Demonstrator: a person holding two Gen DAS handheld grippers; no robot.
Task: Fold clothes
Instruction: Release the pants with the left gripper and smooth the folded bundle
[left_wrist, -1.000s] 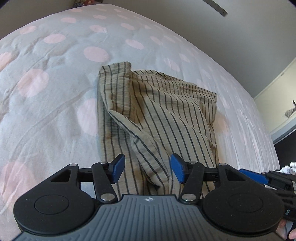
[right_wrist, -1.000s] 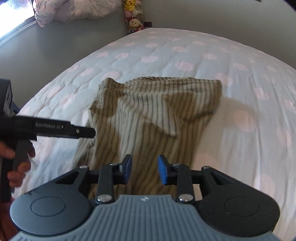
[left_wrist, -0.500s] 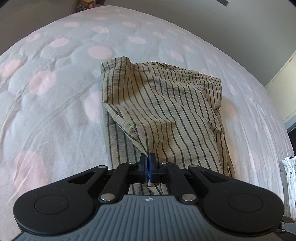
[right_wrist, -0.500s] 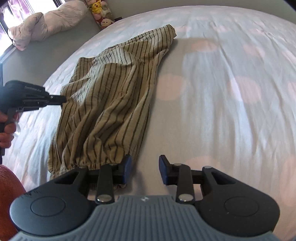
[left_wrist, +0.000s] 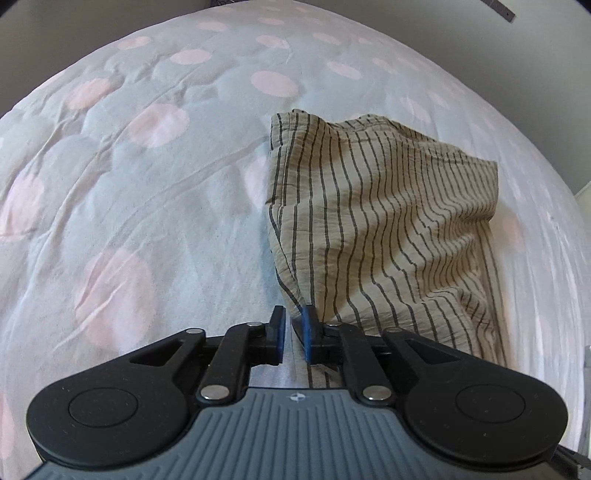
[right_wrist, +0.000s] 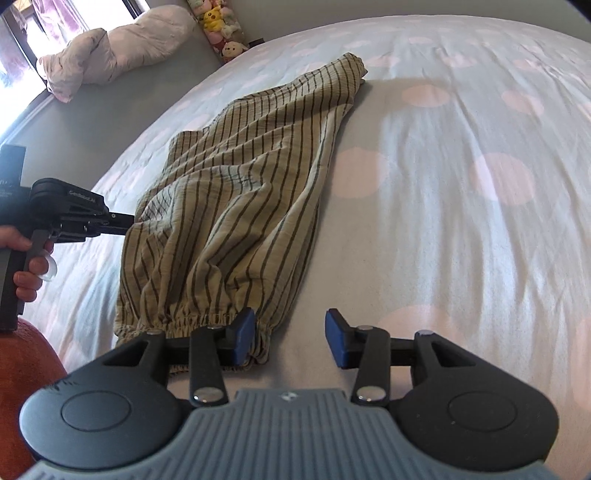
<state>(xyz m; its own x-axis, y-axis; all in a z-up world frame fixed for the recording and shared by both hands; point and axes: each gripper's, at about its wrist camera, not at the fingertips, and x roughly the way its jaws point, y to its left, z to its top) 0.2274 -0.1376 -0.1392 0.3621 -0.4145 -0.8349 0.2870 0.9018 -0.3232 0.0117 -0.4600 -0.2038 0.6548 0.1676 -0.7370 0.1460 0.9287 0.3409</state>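
Tan shorts with dark stripes (left_wrist: 380, 229) lie rumpled on the bed. My left gripper (left_wrist: 293, 332) is nearly shut, with a narrow gap between its blue pads; a fold of the shorts hangs at the right pad. In the right wrist view the left gripper (right_wrist: 125, 221) holds the shorts' left edge lifted. My right gripper (right_wrist: 290, 338) is open, low over the bed at the elastic waistband (right_wrist: 207, 319); its left pad touches the waistband's right corner. The shorts (right_wrist: 251, 177) stretch away toward the far hem.
The bed has a pale blue cover with pink dots (left_wrist: 147, 192) (right_wrist: 461, 184). A rumpled pink duvet (right_wrist: 110, 62) and plush toys (right_wrist: 225, 26) lie beyond the bed's far left side. An orange object (right_wrist: 22, 376) sits at the lower left.
My left gripper closed on a fold of the shorts and pulled it left and up; its jaws now show a small gap. My right gripper swung to the waistband corner and opened wider.
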